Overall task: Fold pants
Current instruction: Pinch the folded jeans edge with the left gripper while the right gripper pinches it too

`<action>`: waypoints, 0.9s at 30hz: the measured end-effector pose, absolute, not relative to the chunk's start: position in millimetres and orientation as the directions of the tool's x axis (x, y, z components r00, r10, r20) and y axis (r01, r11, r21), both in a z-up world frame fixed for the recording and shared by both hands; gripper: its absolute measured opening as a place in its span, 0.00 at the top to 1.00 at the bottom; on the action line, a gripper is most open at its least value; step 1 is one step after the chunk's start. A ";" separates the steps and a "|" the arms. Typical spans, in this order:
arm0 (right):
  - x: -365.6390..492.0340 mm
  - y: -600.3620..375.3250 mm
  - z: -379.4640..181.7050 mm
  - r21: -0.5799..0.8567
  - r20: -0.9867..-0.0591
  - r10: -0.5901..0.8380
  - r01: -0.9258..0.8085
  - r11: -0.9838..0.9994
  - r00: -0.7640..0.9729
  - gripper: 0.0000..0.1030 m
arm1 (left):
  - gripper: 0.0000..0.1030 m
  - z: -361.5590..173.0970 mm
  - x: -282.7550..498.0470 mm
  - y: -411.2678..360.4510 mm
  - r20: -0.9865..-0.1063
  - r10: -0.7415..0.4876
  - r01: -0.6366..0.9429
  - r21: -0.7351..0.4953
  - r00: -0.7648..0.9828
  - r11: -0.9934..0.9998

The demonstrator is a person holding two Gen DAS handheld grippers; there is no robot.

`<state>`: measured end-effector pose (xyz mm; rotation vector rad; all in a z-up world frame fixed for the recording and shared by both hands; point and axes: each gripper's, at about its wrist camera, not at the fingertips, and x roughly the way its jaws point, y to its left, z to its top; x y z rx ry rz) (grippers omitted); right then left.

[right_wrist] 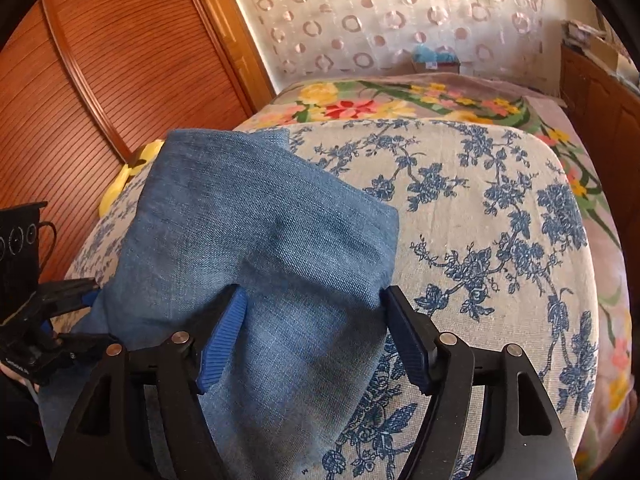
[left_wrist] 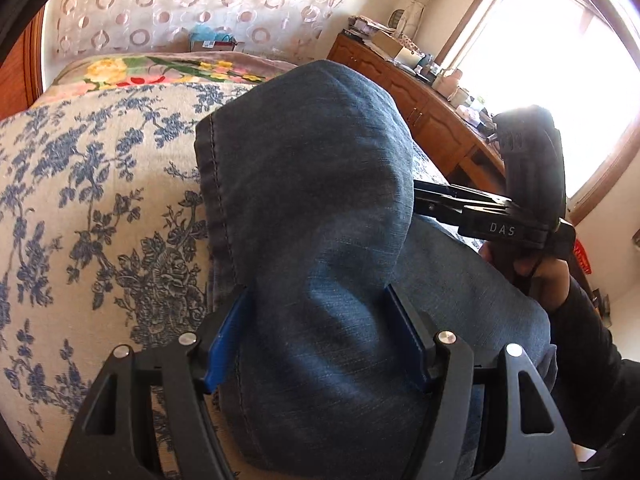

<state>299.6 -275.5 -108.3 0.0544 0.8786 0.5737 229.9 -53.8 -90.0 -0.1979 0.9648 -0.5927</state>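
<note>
Seen from the left wrist, a bedspread [left_wrist: 80, 184] printed with blue flowers fills the left side. In the middle, the pants [left_wrist: 320, 208], dark blue jeans, lie in a doubled fold on it, a stitched hem running down their left edge. The left gripper [left_wrist: 316, 340] stands astride this fold, its blue pads [left_wrist: 224, 344] set wide on either side of the thick denim; they meet the cloth at the sides, but whether they press it I cannot tell. To the right, the right gripper [left_wrist: 480, 216] reaches in from the side, held by a hand [left_wrist: 536, 268] in a dark sleeve, its tips hidden behind the fold. Behind it stands a wooden cabinet [left_wrist: 420, 104] under a bright window [left_wrist: 560, 80].

Seen from the right wrist, a wooden door [right_wrist: 120, 72] is on the left and the left gripper [right_wrist: 68, 308] enters at the left edge. The jeans [right_wrist: 248, 232] lie on the bedspread [right_wrist: 500, 220]. The right gripper [right_wrist: 316, 332] has its fingers spread wide over the denim without pinching it.
</note>
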 end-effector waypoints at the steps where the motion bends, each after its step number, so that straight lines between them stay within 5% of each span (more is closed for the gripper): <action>1: 299.0 -274.0 -107.9 0.271 -0.713 0.495 -0.456 0.848 0.497 0.29 | 0.35 -90.6 230.7 -54.5 -0.713 -0.560 0.382 -0.421 0.421 0.823; 13: 296.1 -254.9 -109.8 0.230 -0.729 0.475 -0.476 0.848 0.493 0.30 | 0.36 -89.5 234.1 -69.2 -0.733 -0.549 0.403 -0.397 0.402 0.825; 19: 295.2 -250.0 -111.0 0.268 -0.730 0.517 -0.510 0.818 0.446 0.53 | 0.63 -86.6 230.4 -67.6 -0.713 -0.583 0.422 -0.424 0.389 0.801; 21: 295.7 -249.7 -111.5 0.301 -0.728 0.545 -0.521 0.799 0.415 0.70 | 0.71 -85.1 227.3 -65.0 -0.698 -0.596 0.431 -0.432 0.396 0.792; 27: 287.7 -241.8 -99.9 0.305 -0.707 0.560 -0.528 0.793 0.433 0.80 | 0.80 -70.4 218.1 -44.3 -0.630 -0.660 0.433 -0.504 0.408 0.748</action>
